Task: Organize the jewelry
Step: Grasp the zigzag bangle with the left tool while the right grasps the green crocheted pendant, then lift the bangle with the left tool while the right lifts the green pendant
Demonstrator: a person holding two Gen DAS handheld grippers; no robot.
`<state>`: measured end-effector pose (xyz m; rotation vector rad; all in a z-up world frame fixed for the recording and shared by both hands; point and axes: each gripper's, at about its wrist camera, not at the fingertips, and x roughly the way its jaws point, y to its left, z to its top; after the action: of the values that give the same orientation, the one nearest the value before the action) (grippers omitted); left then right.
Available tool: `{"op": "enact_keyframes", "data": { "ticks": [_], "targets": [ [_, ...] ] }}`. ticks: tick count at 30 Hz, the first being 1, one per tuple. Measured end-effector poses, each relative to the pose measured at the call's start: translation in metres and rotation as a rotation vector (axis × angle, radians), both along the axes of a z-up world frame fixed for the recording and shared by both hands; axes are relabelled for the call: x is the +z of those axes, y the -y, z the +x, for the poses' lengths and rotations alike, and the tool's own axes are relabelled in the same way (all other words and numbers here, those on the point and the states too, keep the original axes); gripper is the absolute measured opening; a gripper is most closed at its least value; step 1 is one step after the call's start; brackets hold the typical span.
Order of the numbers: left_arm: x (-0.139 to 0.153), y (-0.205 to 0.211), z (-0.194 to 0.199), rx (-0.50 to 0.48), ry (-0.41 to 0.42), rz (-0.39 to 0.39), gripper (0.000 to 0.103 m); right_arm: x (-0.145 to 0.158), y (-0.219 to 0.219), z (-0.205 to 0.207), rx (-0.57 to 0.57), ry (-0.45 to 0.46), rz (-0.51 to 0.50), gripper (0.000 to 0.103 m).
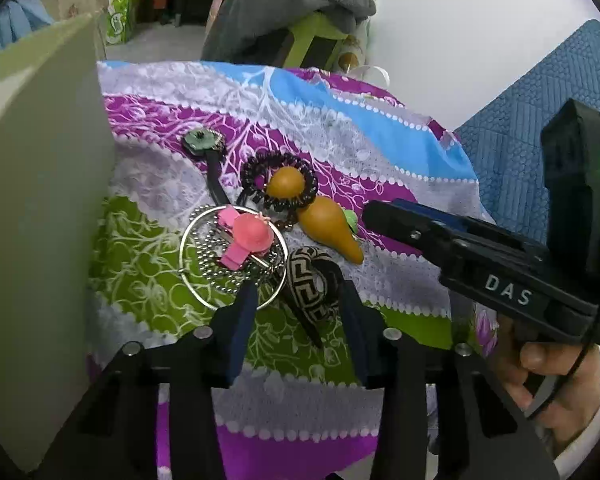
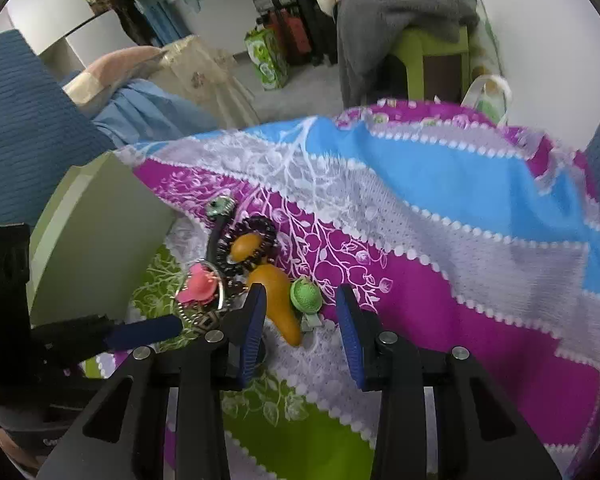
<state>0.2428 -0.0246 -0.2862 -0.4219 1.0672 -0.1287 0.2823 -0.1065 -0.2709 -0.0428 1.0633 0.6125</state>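
A pile of jewelry lies on the patterned cloth: a pink clip on a silver hoop with a bead chain, a black-and-tan patterned hair tie, a dark spiral hair tie, two orange drop-shaped pieces and a green-faced watch. My left gripper is open, its fingers on either side of the patterned hair tie. My right gripper is open, with the orange drop and a green clip between its fingers. It also shows in the left wrist view.
A pale green box wall stands at the left of the pile, also in the right wrist view. Beyond the cloth are a green stool with a grey blanket, bags and blue quilted fabric.
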Motion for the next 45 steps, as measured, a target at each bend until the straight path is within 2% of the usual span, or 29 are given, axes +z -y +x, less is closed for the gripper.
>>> {"op": "enact_keyframes", "data": {
  "ticks": [4, 6, 8, 11, 14, 21, 29, 38, 42, 45],
  "targets": [
    [-0.004, 0.001, 0.004, -0.009, 0.007, -0.017, 0.030, -0.011, 0.000, 0.006, 0.005, -0.040, 0.005, 0.034],
    [-0.007, 0.000, 0.006, -0.015, 0.002, -0.036, 0.028, -0.014, 0.002, 0.008, 0.007, -0.055, 0.026, 0.034],
    [-0.009, -0.001, 0.007, -0.021, -0.002, -0.041, 0.019, -0.017, 0.001, 0.010, 0.010, -0.067, 0.034, 0.034],
    [-0.009, -0.001, 0.010, -0.025, 0.004, -0.058, 0.011, -0.022, 0.002, 0.011, 0.019, -0.102, 0.064, 0.031],
    [-0.005, -0.002, 0.010, -0.031, 0.016, -0.065, 0.011, -0.021, -0.002, 0.008, 0.024, -0.082, 0.041, 0.015],
    [0.009, -0.003, 0.001, -0.035, 0.039, -0.068, 0.010, -0.009, -0.002, 0.000, 0.004, -0.022, 0.005, 0.015],
    [0.017, -0.003, -0.013, -0.030, 0.049, -0.007, 0.011, 0.002, 0.009, -0.028, -0.082, 0.035, -0.105, 0.015],
    [0.027, -0.005, -0.027, -0.023, 0.057, 0.032, 0.010, 0.019, 0.020, -0.077, -0.197, 0.050, -0.112, 0.015],
    [0.036, -0.008, -0.034, -0.024, 0.058, 0.051, 0.010, 0.025, 0.018, -0.094, -0.220, 0.049, -0.122, 0.015],
    [0.045, -0.014, -0.040, -0.023, 0.054, 0.036, 0.010, 0.036, 0.015, -0.101, -0.223, 0.074, -0.137, 0.015]
  ]
}}
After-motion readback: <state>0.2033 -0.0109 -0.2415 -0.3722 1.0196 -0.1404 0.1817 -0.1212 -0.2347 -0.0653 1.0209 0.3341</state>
